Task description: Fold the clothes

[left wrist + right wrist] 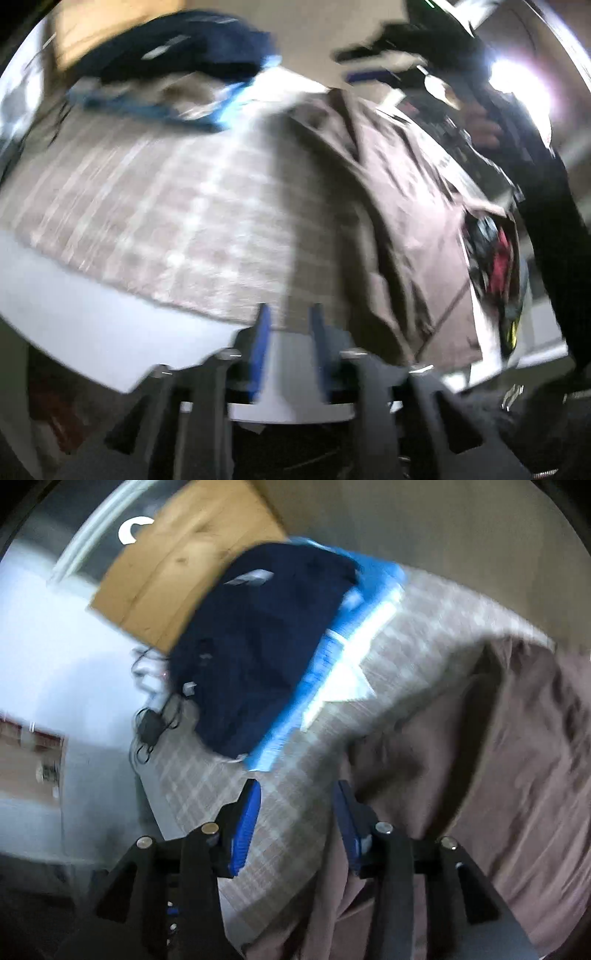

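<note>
Checked bedding [295,805] covered the bed, both views smeared by motion. On it lay a rumpled brown garment [517,757], with a dark blue garment [258,646] lying apart on blue cloth [325,686]. The left gripper [290,332] and right gripper [297,812] hung with jaws apart, holding nothing. How far folding had got could not be judged; any grasp called for finding the brown garment's edge.

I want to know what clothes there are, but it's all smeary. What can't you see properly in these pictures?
- Brown garment: motion blur in both views; the right wrist view's edge cuts it off, so its type is unclear.
- Dark blue garment: blurred; its label is unreadable.
- Blue and white fabric: mostly hidden under the dark blue garment.
- Colourful pile, left wrist view: blurred, partly behind the brown garment.
- Right gripper: whether it touches the cloth is unclear.
</note>
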The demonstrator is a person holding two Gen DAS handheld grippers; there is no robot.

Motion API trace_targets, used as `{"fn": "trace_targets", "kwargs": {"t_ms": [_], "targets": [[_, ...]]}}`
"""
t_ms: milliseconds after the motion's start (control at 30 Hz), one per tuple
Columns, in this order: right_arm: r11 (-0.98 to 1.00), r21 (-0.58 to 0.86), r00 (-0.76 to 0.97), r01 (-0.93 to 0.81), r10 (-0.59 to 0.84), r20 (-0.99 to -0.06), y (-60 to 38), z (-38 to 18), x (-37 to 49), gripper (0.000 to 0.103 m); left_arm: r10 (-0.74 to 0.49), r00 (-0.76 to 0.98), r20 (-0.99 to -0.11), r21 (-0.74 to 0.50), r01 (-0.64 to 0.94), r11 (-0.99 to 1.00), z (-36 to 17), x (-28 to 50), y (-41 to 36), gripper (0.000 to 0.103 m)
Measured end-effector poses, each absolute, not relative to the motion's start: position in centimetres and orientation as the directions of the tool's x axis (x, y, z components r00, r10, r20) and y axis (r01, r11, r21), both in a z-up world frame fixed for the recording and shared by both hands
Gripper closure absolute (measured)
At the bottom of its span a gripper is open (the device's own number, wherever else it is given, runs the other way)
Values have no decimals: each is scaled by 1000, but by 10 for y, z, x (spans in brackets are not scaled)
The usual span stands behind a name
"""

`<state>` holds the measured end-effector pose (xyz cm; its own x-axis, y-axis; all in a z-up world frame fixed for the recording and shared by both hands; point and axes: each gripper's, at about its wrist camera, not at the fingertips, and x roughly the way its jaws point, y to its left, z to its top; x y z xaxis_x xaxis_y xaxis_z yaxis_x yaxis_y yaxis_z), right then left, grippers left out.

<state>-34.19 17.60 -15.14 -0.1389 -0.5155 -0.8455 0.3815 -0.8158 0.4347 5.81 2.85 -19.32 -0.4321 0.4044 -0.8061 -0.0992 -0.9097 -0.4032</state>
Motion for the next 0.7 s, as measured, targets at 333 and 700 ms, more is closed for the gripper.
{"fn": "trace_targets", "kwargs": {"t_ms": [333,700], "targets": [[-845,468,54,258,-471,-881,251,-236,-221,50,380,-314,-870,-290,-297,-910,-215,27,119,53],[-767,447,110,459,-451,-886,182,-247,-184,97,163,-383,-909,-210,83,-974,-204,65,-11,54]]}}
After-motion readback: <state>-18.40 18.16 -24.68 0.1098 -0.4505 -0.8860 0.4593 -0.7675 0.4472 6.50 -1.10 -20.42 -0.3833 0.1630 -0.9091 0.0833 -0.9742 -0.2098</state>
